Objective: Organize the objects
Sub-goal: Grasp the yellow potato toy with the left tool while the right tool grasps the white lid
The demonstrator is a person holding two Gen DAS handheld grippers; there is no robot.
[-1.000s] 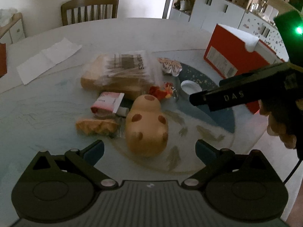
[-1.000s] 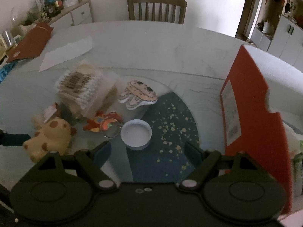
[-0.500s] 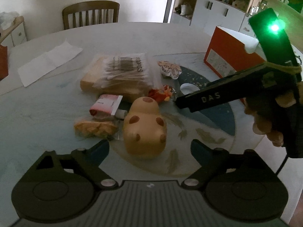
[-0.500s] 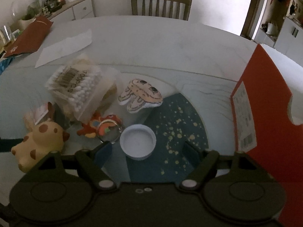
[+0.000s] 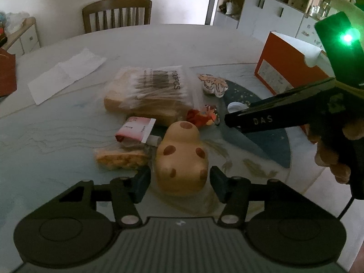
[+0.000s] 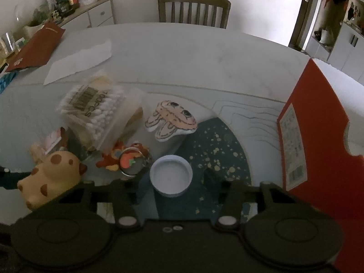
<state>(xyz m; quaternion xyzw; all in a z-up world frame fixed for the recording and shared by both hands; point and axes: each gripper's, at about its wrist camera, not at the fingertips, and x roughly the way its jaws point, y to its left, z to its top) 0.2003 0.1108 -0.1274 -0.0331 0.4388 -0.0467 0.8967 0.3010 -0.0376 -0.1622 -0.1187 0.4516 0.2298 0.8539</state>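
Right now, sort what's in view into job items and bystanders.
Job: spotted yellow toy between left gripper fingers; white lid between right gripper fingers, both just closing; cotton swabs; red box.
Bystanders: chair; white paper; sideboard.

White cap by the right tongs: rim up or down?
Rim up: the white cap shows its raised rim and hollow inside, lying flat on the table.

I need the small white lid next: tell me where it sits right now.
In the right wrist view the white lid lies on the dark blue speckled mat, between the right gripper's fingers, just right of the orange keyring charm.
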